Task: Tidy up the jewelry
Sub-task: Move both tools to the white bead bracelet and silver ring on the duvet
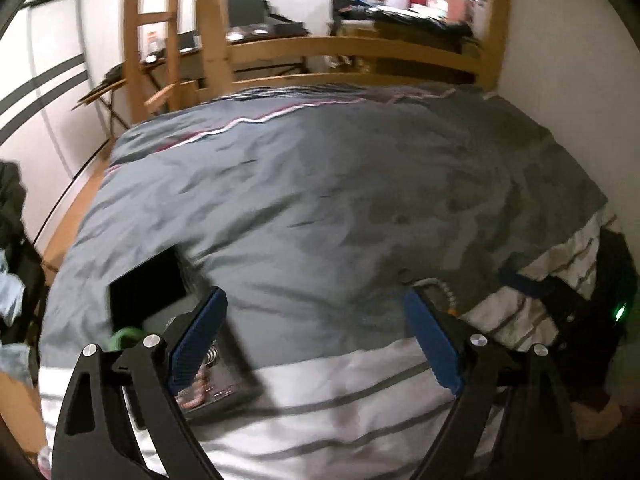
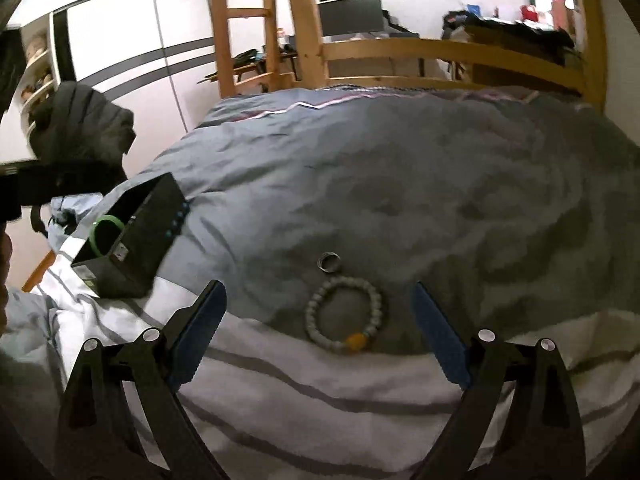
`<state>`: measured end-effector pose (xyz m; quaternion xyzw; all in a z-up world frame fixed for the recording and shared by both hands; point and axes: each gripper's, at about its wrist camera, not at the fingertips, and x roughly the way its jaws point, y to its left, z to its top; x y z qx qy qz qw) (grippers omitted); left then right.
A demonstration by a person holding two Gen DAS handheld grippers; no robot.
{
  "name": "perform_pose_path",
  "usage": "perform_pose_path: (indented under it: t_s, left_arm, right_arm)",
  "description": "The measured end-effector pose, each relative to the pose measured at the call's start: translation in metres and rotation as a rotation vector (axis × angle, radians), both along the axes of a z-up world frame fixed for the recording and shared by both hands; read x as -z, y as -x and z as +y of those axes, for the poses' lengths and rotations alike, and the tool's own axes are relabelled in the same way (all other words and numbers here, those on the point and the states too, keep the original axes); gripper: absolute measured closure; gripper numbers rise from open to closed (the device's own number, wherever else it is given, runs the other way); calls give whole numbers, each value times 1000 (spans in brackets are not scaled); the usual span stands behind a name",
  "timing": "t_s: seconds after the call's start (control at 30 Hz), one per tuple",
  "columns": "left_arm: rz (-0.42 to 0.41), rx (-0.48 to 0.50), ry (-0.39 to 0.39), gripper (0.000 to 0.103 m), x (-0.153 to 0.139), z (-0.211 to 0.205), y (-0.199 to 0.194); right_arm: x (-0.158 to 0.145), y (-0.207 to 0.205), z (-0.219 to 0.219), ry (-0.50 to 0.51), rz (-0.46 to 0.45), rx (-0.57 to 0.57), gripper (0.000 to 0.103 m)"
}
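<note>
A: Bracelet (image 2: pixel 346 314), the grey beaded one with an amber bead, lay flat on the bed (image 2: pixel 400 200) near its foot-side edge, right where the grey cover met the striped white sheet. A small ring (image 2: pixel 329 262) sat just beyond it, apart.

B: And the right gripper (image 2: pixel 318 332)?

A: It hung spread wide and empty, jaws either side of the bracelet, not touching. I judged it best to come straight down, pinch one side of the loop across the beads, and keep clear of the ring.

B: Any long axis?

A: Hardly; it was a near-round loop, amber bead toward the camera.

B: The box (image 2: pixel 132 240)?

A: Black, open, near the bed's left edge, tilted, a green bangle (image 2: pixel 105 236) inside. The left gripper (image 1: pixel 316 340) was also released, holding nothing, beside it.
</note>
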<state>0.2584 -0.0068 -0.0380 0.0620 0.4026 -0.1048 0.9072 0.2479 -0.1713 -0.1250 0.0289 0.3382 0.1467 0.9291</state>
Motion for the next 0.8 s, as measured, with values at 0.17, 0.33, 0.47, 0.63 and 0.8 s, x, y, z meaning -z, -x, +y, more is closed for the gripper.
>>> perform_pose_path:
  t_s: [0.17, 0.33, 0.47, 0.63, 0.8]
  left_arm:
    - [19, 34, -34, 15, 31, -51, -37]
    - [60, 51, -52, 15, 80, -76, -75]
    - [74, 99, -72, 15, 111, -90, -94]
    - [117, 117, -148, 17, 145, -92, -107]
    - [110, 166, -134, 53, 143, -96, -102]
  right_arm:
    - [24, -7, -19, -50, 12, 41, 11]
    - [41, -18, -15, -37, 27, 35, 27]
    - [53, -26, -2, 30, 46, 21, 28]
    - [73, -37, 5, 89, 120, 19, 34]
    - [73, -37, -2, 94, 120, 60, 64]
